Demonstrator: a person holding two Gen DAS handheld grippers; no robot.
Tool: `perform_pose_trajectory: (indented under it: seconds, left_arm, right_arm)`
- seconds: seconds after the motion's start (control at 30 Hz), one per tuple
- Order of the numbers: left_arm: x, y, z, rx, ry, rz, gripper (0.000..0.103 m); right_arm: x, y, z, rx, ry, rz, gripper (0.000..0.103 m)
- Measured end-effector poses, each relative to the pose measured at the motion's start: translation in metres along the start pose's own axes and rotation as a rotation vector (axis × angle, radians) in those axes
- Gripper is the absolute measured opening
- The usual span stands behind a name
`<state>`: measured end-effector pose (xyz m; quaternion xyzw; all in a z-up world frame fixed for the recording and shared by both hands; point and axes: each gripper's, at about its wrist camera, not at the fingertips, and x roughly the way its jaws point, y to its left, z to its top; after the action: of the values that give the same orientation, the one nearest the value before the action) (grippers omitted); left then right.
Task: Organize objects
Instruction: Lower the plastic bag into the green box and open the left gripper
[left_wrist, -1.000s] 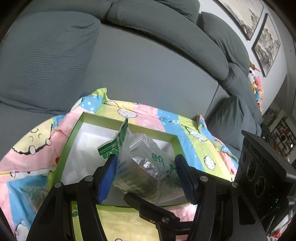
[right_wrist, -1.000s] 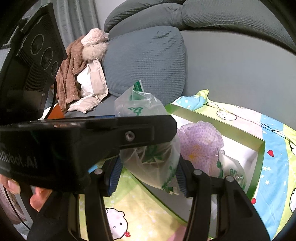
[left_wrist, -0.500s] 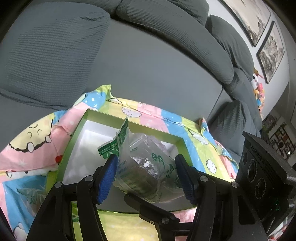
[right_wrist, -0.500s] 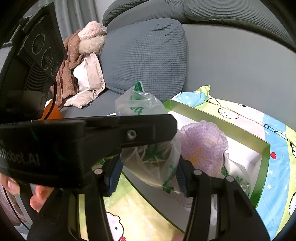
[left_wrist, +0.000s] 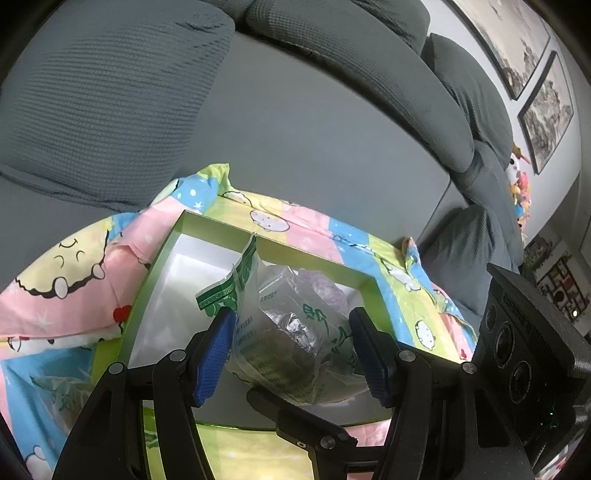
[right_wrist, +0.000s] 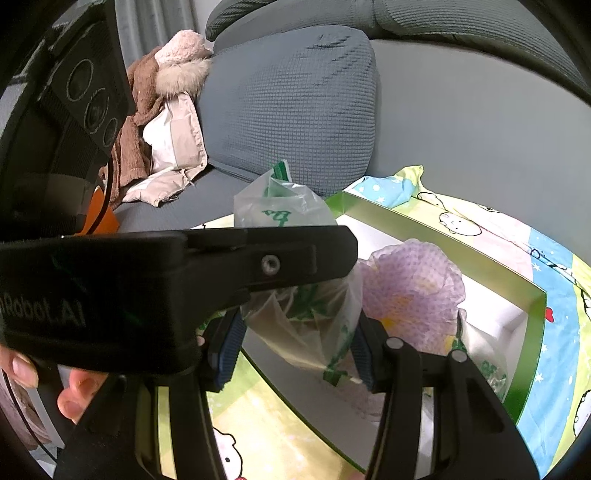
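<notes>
A green-rimmed open box (left_wrist: 162, 258) with a white inside lies on a cartoon-print blanket. My left gripper (left_wrist: 291, 350) is shut on a clear plastic bag with green print (left_wrist: 291, 332) and holds it over the box. My right gripper (right_wrist: 295, 347) is shut on a second clear bag with green print (right_wrist: 291, 314), held above the box's near edge (right_wrist: 424, 232). A purple-patterned packet (right_wrist: 410, 295) and another clear bag (right_wrist: 480, 354) lie inside the box. The left gripper's body (right_wrist: 147, 288) crosses the right wrist view and hides part of the bag.
The blanket (left_wrist: 74, 280) covers a grey sofa seat with grey cushions (left_wrist: 96, 96) behind. A brown and white pile of clothes (right_wrist: 159, 122) lies at the sofa's left end. Another bag (left_wrist: 55, 391) lies on the blanket left of the box. Framed pictures (left_wrist: 535, 81) hang on the wall.
Both grippers have moved a little forward over the box with their bags still held. The box now sits lower in both views.
</notes>
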<state>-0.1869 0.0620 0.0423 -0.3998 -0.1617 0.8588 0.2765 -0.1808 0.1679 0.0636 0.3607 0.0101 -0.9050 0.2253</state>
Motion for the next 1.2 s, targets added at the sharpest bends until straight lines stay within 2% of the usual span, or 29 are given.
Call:
perform_pose_trajectory:
  seconds: [1.2]
  left_arm:
    - [0.037,0.025,-0.006,-0.083,0.094,0.032,0.064]
  right_arm:
    - [0.035,-0.007,0.001,0.043,0.118,-0.017,0.051]
